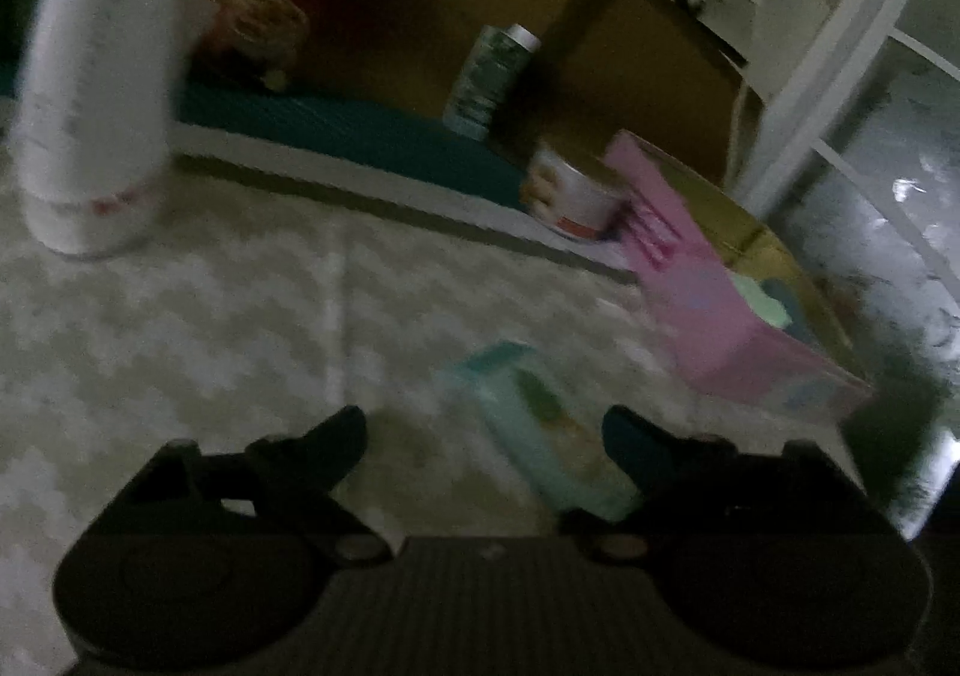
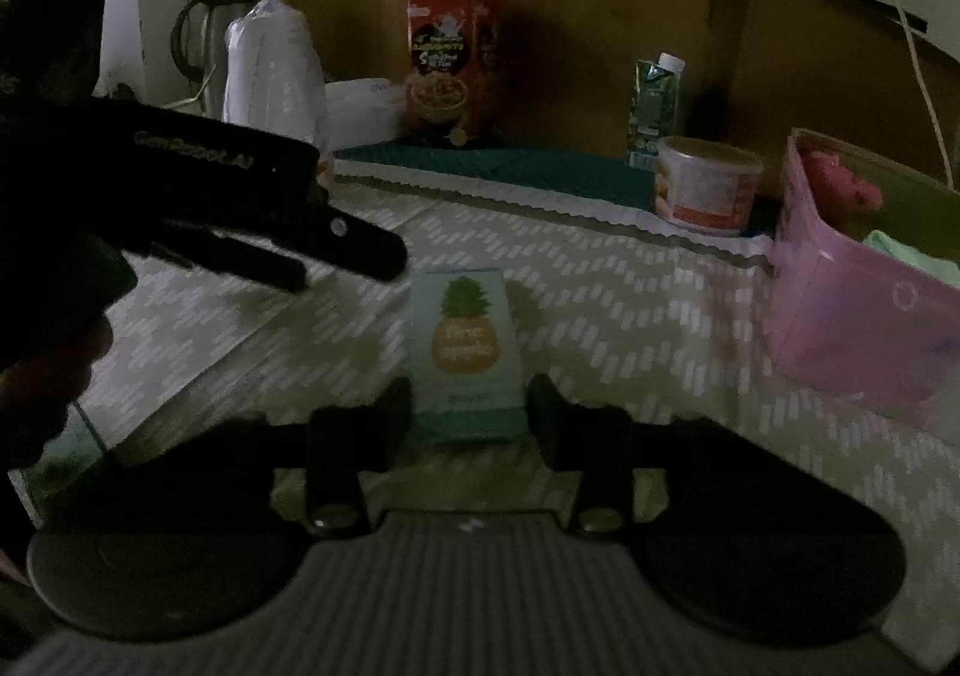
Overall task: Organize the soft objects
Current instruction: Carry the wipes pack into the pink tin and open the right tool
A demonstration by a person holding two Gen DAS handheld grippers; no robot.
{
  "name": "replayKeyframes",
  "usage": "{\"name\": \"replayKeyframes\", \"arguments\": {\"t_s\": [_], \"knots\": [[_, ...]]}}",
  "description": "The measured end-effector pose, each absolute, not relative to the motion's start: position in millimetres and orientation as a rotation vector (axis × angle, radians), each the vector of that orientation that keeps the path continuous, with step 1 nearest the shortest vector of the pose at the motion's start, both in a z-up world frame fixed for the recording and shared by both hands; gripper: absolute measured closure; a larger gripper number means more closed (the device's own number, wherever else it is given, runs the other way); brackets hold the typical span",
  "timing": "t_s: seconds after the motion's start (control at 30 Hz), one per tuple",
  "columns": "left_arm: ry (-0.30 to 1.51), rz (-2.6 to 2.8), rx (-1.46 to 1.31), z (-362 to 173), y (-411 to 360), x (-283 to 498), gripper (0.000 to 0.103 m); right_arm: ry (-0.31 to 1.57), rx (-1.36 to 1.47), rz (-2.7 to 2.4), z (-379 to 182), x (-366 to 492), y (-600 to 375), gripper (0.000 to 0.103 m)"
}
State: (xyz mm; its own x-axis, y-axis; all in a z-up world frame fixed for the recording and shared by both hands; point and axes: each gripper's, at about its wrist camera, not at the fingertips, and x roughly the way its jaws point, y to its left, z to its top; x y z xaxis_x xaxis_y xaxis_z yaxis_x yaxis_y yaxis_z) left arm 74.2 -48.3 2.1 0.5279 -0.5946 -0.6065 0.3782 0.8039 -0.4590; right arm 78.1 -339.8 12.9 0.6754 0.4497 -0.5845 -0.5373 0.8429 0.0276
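Observation:
A light teal pack with a pineapple print [image 2: 465, 343] lies flat on the patterned tablecloth [image 2: 630, 316]. My right gripper [image 2: 470, 406] is open, its fingers on either side of the pack's near end, not clamped. In the left wrist view the same pack [image 1: 540, 424] is blurred, just left of the right finger. My left gripper [image 1: 485, 436] is open and empty; it also shows in the right wrist view [image 2: 354, 259], hovering left of the pack. A pink bin [image 2: 852, 310] at the right holds a pink soft item [image 2: 840, 184] and a light green one [image 2: 912, 250].
A white bottle [image 1: 90, 76] stands at the left. At the back on a teal mat [image 2: 510, 163] are a red cereal box [image 2: 450, 58], a green carton [image 2: 657, 103] and a round tub [image 2: 708, 184]. A kettle [image 2: 204, 34] is back left. The table edge is near the left.

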Motion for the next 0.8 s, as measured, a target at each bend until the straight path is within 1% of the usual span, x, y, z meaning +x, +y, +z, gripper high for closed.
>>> {"name": "replayKeyframes", "arguments": {"t_s": [0.07, 0.1, 0.13, 0.2, 0.23, 0.27, 0.33, 0.43, 0.57, 0.8], "knots": [[0.852, -0.623, -0.314, 2, -56, 75, 0.02, 0.618, -0.119, 0.56, 13, 79, -343, 0.058], [0.867, -0.646, -0.329, 1, -59, 75, 0.023, 0.621, -0.099, 0.563, 13, 79, -345, 0.059], [0.888, -0.674, -0.35, 0, -63, 76, 0.028, 0.624, -0.075, 0.567, 14, 79, -347, 0.059], [0.909, -0.686, -0.366, -1, -70, 76, 0.032, 0.639, -0.003, 0.591, 14, 80, -354, 0.059], [0.906, -0.676, -0.352, 0, -74, 75, 0.039, 0.646, 0.026, 0.603, 14, 79, -355, 0.059], [0.904, -0.668, -0.335, 2, -77, 75, 0.049, 0.644, 0.035, 0.6, 14, 78, -356, 0.059], [0.9, -0.669, -0.335, 4, -80, 76, 0.057, 0.625, 0.024, 0.575, 15, 74, -356, 0.059], [0.889, -0.705, -0.356, 13, -83, 81, 0.058, 0.602, 0.055, 0.555, 19, 73, -366, 0.059], [0.833, -0.749, -0.317, 36, -101, 84, 0.058, 0.541, 0.083, 0.527, 29, 73, -376, 0.059], [0.743, -0.841, -0.213, 81, -161, 98, 0.058, 0.388, 0.078, 0.424, 57, 81, -402, 0.059]]}}
